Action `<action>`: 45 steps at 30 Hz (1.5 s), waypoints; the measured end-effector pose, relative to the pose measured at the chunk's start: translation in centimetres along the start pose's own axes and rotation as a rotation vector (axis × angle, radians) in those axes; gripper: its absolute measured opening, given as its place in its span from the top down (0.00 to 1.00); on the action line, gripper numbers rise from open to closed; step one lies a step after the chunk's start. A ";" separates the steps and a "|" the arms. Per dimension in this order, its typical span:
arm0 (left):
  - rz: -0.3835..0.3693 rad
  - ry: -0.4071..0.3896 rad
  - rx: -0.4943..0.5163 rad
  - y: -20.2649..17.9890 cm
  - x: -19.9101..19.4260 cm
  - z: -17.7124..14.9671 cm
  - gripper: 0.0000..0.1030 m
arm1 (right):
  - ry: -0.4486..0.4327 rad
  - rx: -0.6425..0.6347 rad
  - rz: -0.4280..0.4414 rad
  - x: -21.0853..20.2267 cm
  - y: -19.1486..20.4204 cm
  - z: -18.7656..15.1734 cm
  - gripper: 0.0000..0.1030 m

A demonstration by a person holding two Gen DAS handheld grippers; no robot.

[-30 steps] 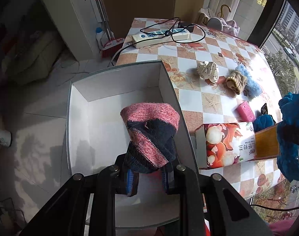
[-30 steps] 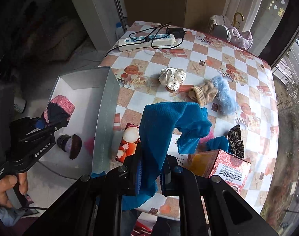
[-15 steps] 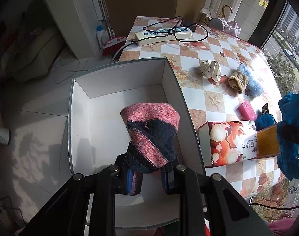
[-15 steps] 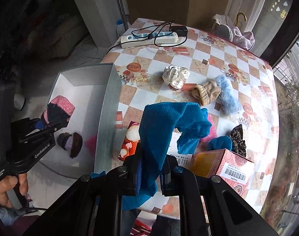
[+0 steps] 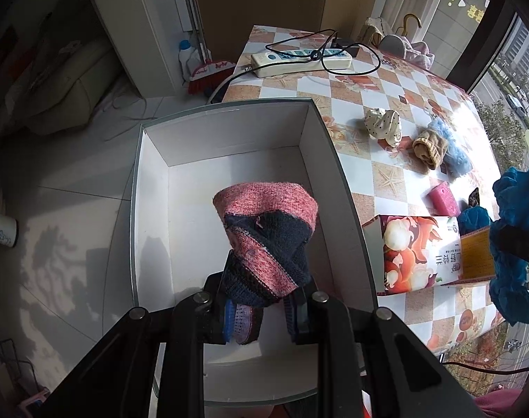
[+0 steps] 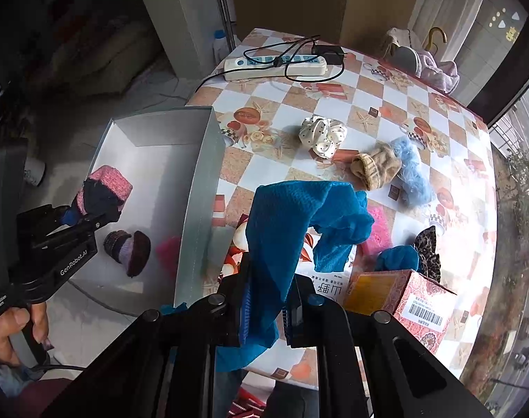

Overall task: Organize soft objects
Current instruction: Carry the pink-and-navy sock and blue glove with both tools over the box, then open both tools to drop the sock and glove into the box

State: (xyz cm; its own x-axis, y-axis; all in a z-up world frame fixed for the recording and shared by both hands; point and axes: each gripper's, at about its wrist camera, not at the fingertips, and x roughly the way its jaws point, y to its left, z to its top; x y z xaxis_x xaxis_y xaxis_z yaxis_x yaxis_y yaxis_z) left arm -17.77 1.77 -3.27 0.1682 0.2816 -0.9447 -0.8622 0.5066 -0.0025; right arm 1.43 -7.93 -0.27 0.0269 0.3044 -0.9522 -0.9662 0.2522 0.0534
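"GenRobot.AI" left tool [image 6: 90, 214], unmoved

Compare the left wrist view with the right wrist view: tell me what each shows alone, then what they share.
Only the left wrist view shows the red broom and the mug on the floor.

Only the right wrist view shows the brown-and-lilac bundle in the white box, the barcode box and the hand on the left gripper.

Both show the pink-and-navy sock, the blue cloth, the power strip and the polka-dot bundle.
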 end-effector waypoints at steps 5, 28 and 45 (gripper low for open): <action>0.005 -0.005 -0.021 0.4 0.0 -0.1 0.76 | 0.005 -0.004 0.001 0.1 0.2 0.0 0.85; 0.022 0.040 -0.151 4.3 1.9 -1.5 0.76 | 0.059 -0.196 0.078 2.2 6.9 3.4 0.85; 0.019 0.063 -0.182 5.6 2.7 -1.9 0.76 | 0.097 -0.287 0.139 3.9 11.9 6.0 0.84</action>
State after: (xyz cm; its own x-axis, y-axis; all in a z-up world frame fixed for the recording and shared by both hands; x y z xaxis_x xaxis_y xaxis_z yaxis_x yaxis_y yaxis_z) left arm -23.05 3.79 -6.52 0.1254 0.2349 -0.9639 -0.9380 0.3446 -0.0380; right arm -8.42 1.78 -1.58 -0.1215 0.2254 -0.9667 -0.9921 -0.0588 0.1110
